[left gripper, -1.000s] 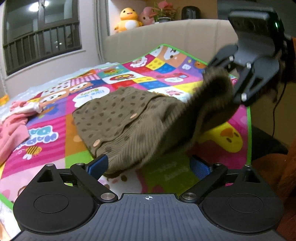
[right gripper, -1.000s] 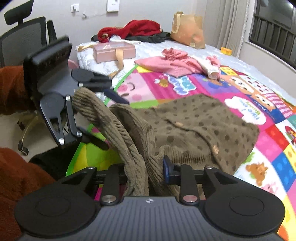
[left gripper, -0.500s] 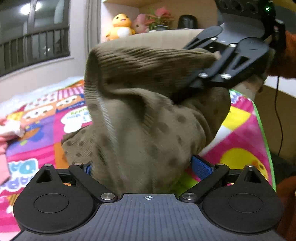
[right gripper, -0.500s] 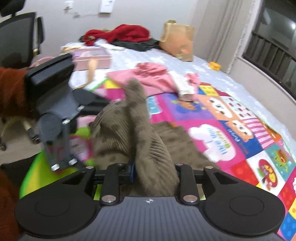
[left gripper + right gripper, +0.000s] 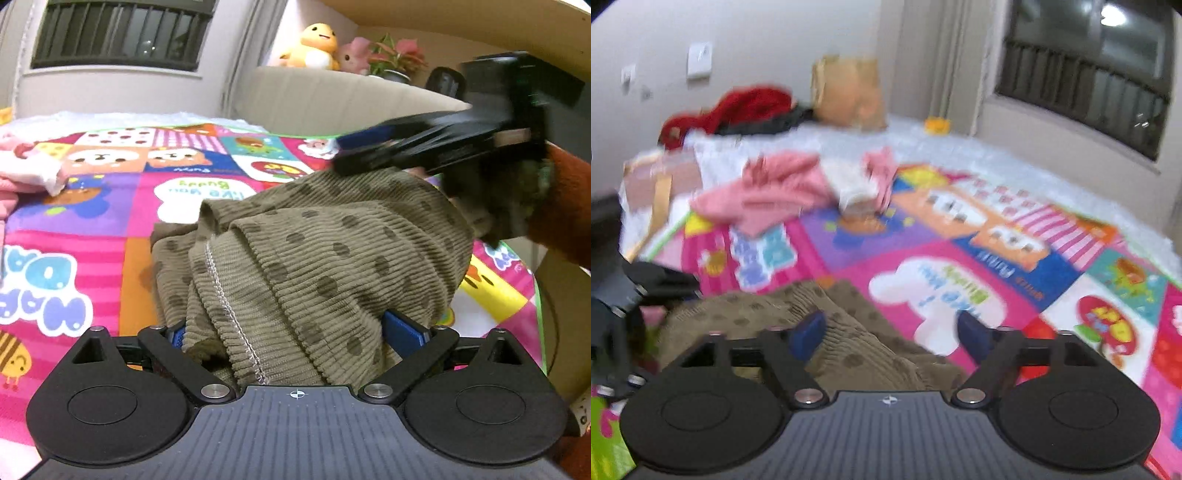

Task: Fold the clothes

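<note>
An olive-brown dotted corduroy garment [image 5: 332, 258] lies bunched and folded over on the colourful play mat [image 5: 92, 221]. My left gripper [image 5: 290, 332] stands wide, and the cloth's stitched hem is heaped between its blue pads, which do not squeeze it. My right gripper [image 5: 890, 332] hangs just above the garment [image 5: 746, 314]. Its jaws are opening; the cloth lies under its left finger with nothing pinched. In the left wrist view the right gripper [image 5: 343, 155] hovers blurred over the garment's far edge. The left gripper's black fingers [image 5: 661, 277] show at the left edge.
Pink clothes [image 5: 775, 192] lie at the mat's far side, with a red garment [image 5: 738, 107], a paper bag [image 5: 849, 92] and a pink box [image 5: 653, 177] beyond. A beige headboard [image 5: 332, 96] carries plush toys [image 5: 317, 44]. An orange sleeve [image 5: 561, 214] is behind the right gripper.
The right gripper, shut on a lifted fold of the garment, swung it over the rest, then let go and opened. The raised cloth has dropped onto the pile. Both hands moved sideways.
</note>
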`<act>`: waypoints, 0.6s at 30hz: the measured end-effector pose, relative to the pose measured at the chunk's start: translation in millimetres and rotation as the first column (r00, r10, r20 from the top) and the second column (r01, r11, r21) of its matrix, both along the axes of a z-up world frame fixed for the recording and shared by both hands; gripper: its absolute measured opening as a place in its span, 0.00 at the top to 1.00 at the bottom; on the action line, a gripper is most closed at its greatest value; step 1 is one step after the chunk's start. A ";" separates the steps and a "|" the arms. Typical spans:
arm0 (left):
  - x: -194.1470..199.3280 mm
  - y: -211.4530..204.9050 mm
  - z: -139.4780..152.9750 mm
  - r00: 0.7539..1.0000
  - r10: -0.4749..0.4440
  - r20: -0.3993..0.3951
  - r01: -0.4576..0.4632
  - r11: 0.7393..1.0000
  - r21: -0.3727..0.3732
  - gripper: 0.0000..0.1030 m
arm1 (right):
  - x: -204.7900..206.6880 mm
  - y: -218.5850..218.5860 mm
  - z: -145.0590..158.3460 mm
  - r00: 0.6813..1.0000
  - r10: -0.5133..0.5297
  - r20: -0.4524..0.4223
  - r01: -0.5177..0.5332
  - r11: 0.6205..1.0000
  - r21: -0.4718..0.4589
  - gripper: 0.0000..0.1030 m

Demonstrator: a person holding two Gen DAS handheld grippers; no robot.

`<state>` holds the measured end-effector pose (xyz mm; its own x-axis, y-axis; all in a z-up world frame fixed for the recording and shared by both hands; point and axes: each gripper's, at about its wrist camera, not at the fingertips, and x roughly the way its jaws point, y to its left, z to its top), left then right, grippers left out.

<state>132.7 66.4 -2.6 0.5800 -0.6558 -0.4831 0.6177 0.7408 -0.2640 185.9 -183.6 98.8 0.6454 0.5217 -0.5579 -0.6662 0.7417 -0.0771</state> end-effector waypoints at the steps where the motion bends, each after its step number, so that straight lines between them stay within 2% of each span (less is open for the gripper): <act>1: -0.1 0.0 -0.4 1.000 0.004 -0.001 -0.004 1.000 -0.001 0.02 | -12.4 -10.0 7.6 1.000 -0.009 0.004 0.009 0.999 0.033 0.08; 4: 4.3 2.9 1.1 0.999 0.031 -0.027 -0.032 0.999 -0.037 0.02 | -44.7 -29.9 15.1 1.000 -0.005 -0.005 0.005 0.996 0.088 0.04; 7: 8.6 8.3 2.6 0.998 0.049 -0.048 -0.054 0.994 -0.099 0.08 | -67.1 -33.0 2.3 1.000 -0.010 0.000 0.010 0.996 0.093 0.04; 9: 11.3 10.4 6.3 0.997 0.052 -0.056 -0.060 0.989 -0.138 0.15 | -68.9 -28.8 -10.3 1.000 -0.028 -0.003 0.028 0.995 0.099 0.11; 10: 12.7 11.4 8.2 0.997 0.054 -0.061 -0.063 0.986 -0.157 0.17 | -63.2 -25.1 -16.4 0.999 -0.043 -0.028 0.046 0.994 0.104 0.25; 11: 14.0 12.5 10.0 0.996 0.055 -0.065 -0.066 0.982 -0.176 0.24 | -56.7 -21.2 -21.8 0.997 -0.059 -0.052 0.064 0.992 0.108 0.45; 12: 14.5 14.8 13.8 0.996 0.068 -0.060 -0.078 0.978 -0.192 0.32 | -51.3 -17.2 -24.6 0.997 -0.062 -0.056 0.068 0.991 0.114 0.49; 14: 16.4 21.5 22.0 0.994 0.102 -0.048 -0.111 0.967 -0.227 0.37 | -46.6 -11.5 -19.3 0.999 -0.047 0.012 0.044 0.988 0.149 0.59; 16: 19.3 28.5 28.8 0.988 0.150 -0.029 -0.152 0.955 -0.254 0.37 | -41.5 -9.4 -15.4 0.995 -0.043 0.087 0.027 0.984 0.174 0.62; 17: 24.8 25.7 25.7 0.982 0.187 -0.025 -0.189 0.962 -0.200 0.37 | -36.2 -7.9 -17.7 0.992 -0.058 0.115 0.039 0.986 0.165 0.62; 18: 30.6 22.6 22.2 0.974 0.225 -0.020 -0.226 0.964 -0.141 0.37 | -26.8 -6.7 -26.8 0.991 -0.086 0.107 0.071 0.988 0.139 0.62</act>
<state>163.3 89.0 19.6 0.7188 -0.5704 -0.3974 0.4379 0.8155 -0.3785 159.1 -190.3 72.1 0.7418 0.5325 -0.4077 -0.5984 0.8000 -0.0440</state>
